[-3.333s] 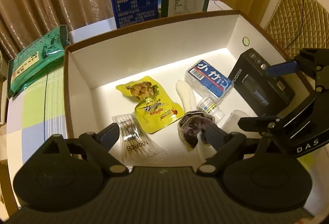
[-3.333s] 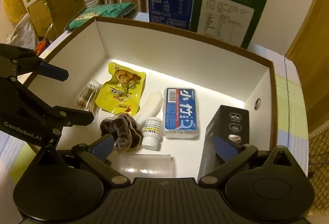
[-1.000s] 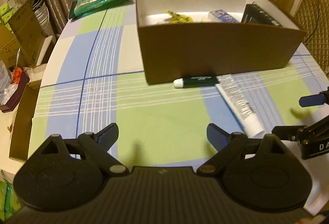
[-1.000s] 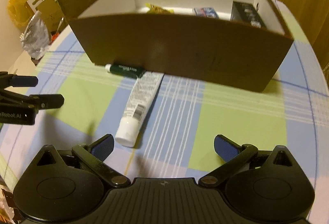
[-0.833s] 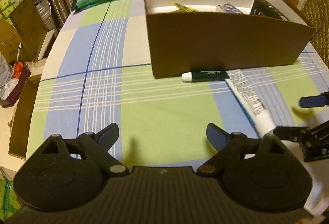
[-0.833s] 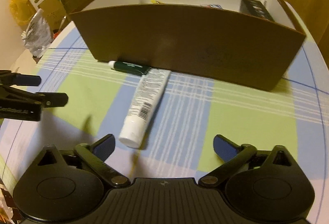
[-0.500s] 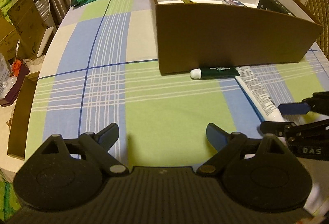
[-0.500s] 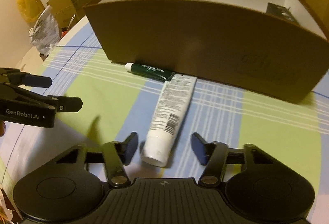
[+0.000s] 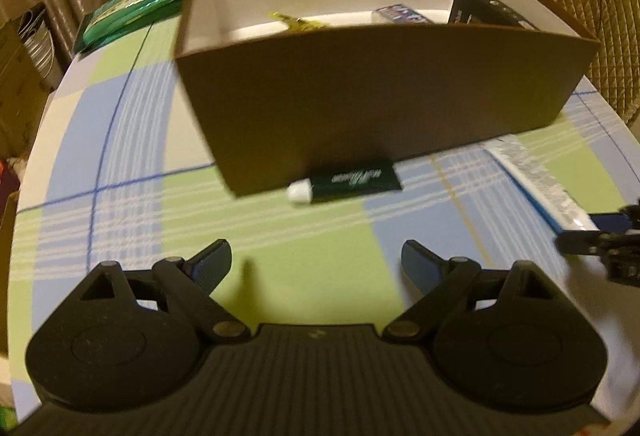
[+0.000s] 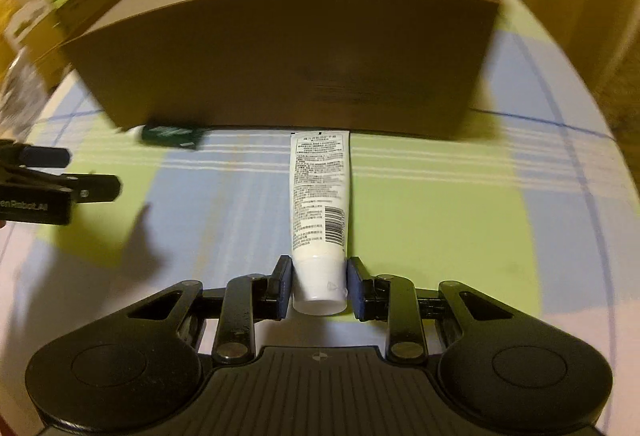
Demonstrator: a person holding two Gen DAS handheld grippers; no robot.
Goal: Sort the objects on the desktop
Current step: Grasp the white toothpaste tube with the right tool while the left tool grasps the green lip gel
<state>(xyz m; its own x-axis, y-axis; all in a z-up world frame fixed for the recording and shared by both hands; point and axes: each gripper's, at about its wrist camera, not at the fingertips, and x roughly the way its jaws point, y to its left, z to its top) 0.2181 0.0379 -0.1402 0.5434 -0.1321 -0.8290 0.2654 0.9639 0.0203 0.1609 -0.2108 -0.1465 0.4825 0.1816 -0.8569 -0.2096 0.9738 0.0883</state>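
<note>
Two tubes lie on the table [image 9: 132, 163] in front of a brown box [image 9: 384, 91], both on the checked green, blue and white cloth. The right hand-held gripper [image 10: 319, 286] has its jaws drawn in narrow on either side of the cap end of the white tube [image 10: 319, 203], the blue pads [image 10: 283, 286] touching or all but touching the cap; the tube lies flat on the cloth, its crimped tail pointing at the box wall and reaching its foot. In the left wrist view the same white tube [image 9: 536, 183] runs off to the right, blurred, with the right hand-held gripper [image 9: 600, 236] at its near end. The left hand-held gripper [image 9: 316, 264] stands wide open and holds nothing, low over a green patch of cloth, with its fingers pointing toward the small dark green tube [image 9: 348, 181]. That tube has a white cap and lies along the foot of the box's near wall, cap to the left, just beside the wall and well apart from the open jaws. From the right wrist view the green tube [image 10: 170, 133] sits left of the white one, and the left hand-held gripper [image 10: 72, 175] shows at the left edge. Inside the box a yellow packet [image 9: 296, 21], a blue and white pack [image 9: 402, 13] and a black carton [image 9: 488, 9] peek over the rim. A green pouch [image 9: 136, 7] lies on the table to the left of the box
</note>
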